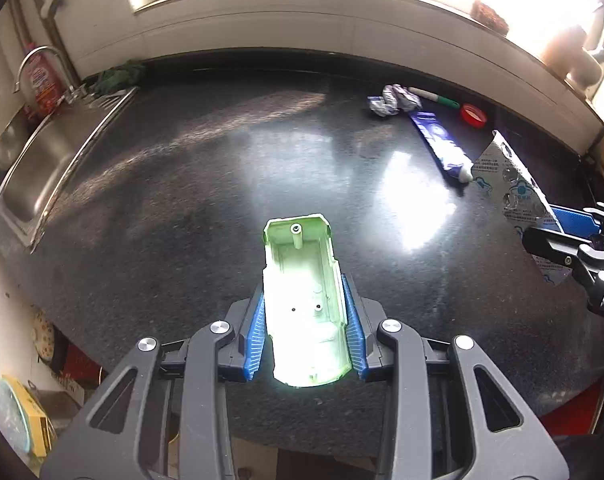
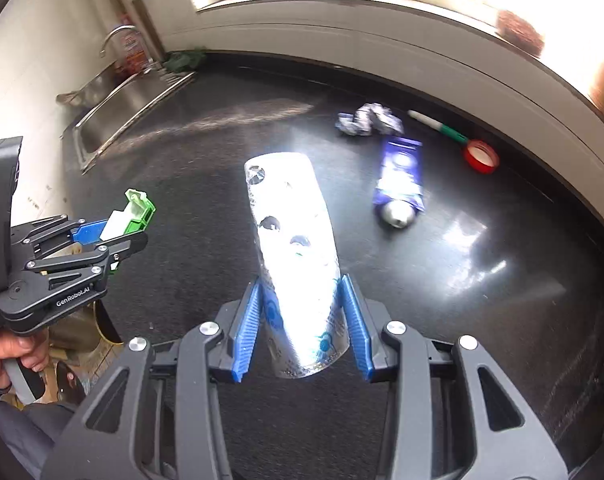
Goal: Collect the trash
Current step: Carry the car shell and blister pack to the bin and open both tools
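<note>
The left gripper point(image 1: 306, 316) is clamped on a green plastic shell point(image 1: 302, 300) that juts toward 12 o'clock above the dark counter point(image 1: 181, 200). The right gripper point(image 2: 302, 320) pinches a silver foil packet point(image 2: 293, 248), also pointing to 12. On the counter, toward 1 o'clock from it, lie a blue tube point(image 2: 400, 184), crumpled wrapper point(image 2: 368, 120), marker point(image 2: 438, 126) and red cap point(image 2: 481, 156).

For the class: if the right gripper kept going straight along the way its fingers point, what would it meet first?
Probably bare black countertop, just beyond the tip of the silvery packet held by the right gripper. The crumpled wrapper lies further on, slightly right; depth is unclear.
</note>
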The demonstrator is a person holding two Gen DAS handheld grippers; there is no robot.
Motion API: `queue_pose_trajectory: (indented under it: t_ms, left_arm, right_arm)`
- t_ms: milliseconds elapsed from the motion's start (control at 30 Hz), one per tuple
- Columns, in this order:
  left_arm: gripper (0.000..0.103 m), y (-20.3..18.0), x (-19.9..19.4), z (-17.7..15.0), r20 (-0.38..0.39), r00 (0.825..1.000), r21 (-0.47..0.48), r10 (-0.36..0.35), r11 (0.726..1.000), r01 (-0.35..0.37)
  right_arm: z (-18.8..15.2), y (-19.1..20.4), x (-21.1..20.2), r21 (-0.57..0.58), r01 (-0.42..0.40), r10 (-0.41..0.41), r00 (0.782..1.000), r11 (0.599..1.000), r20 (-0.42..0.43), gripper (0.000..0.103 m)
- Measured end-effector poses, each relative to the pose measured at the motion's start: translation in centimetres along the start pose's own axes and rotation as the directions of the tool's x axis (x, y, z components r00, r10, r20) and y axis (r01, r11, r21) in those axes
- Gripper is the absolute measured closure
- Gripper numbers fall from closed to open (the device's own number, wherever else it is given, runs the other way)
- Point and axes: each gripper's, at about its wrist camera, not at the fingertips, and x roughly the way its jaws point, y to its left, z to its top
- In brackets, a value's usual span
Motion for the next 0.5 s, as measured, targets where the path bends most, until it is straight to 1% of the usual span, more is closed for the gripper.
queue_pose_trajectory:
  t_ms: [100,200,267,333,433,500]
  left_arm:
    - [0.069,4.6,-1.4,-1.9,0.006,0.998,-0.077,0.069,0.995,-0.068]
    - [0.069,9.3,-2.6,-4.2,-0.005,0.991,-0.165,0.135,0.977,-0.134]
    - [0.069,12.7,-3.3,-6.1,-0.026,0.985,-0.238,0.168,0.956,-0.169]
    - [0.069,15.8,-3.7,-8.3,-0.054,0.979,-0.306,0.197,0.93,-0.204]
    - [0.069,20.3,-4.0,-11.8,-0.098,0.968,-0.406,0.233,0.878,-0.253]
    - [0.069,22.8,-4.1,-13.8,-0.118,0.963,-0.463,0.244,0.844,-0.271]
  right_arm:
    - [1.8,5.5,1.5,-0.107,-0.077,0.075,0.997,0.991,-0.02,0.062]
    - [3.4,11.6,3.2,-0.21,-0.178,0.169,0.984,0.961,-0.061,0.062]
    - [4.1,16.0,4.3,-0.284,-0.237,0.218,0.971,0.929,-0.097,0.062]
    - [4.4,20.4,5.5,-0.347,-0.293,0.259,0.955,0.891,-0.141,0.062]
    - [4.6,26.4,7.3,-0.416,-0.373,0.309,0.927,0.83,-0.214,0.062]
    - [4.5,30.3,8.4,-0.449,-0.421,0.332,0.905,0.788,-0.266,0.062]
